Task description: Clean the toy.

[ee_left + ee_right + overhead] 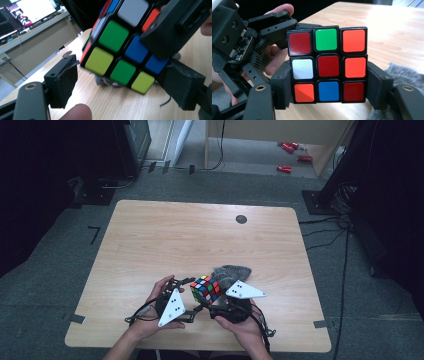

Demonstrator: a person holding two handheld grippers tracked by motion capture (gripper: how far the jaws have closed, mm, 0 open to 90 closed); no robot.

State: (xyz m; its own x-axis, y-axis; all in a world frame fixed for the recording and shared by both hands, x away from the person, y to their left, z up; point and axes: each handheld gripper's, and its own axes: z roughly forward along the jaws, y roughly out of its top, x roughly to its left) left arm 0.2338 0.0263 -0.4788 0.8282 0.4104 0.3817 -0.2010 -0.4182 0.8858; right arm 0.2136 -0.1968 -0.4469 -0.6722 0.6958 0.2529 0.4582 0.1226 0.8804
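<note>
My cube (328,65) is glossy plastic, smooth coloured stickers on a black frame; my grippers' pads (280,87) look matt, foam-like and slightly rough, their arms (260,101) matt black plastic with brass-looking inserts; table (165,235) is smooth light wood grain, cloth (231,271) fuzzy grey.

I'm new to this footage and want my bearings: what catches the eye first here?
A bright puzzle cube, held above the near edge of the wooden table between the right gripper fingers. The left gripper stands open beside it, not pressing on it. A grey furry cloth lies just behind.
</note>
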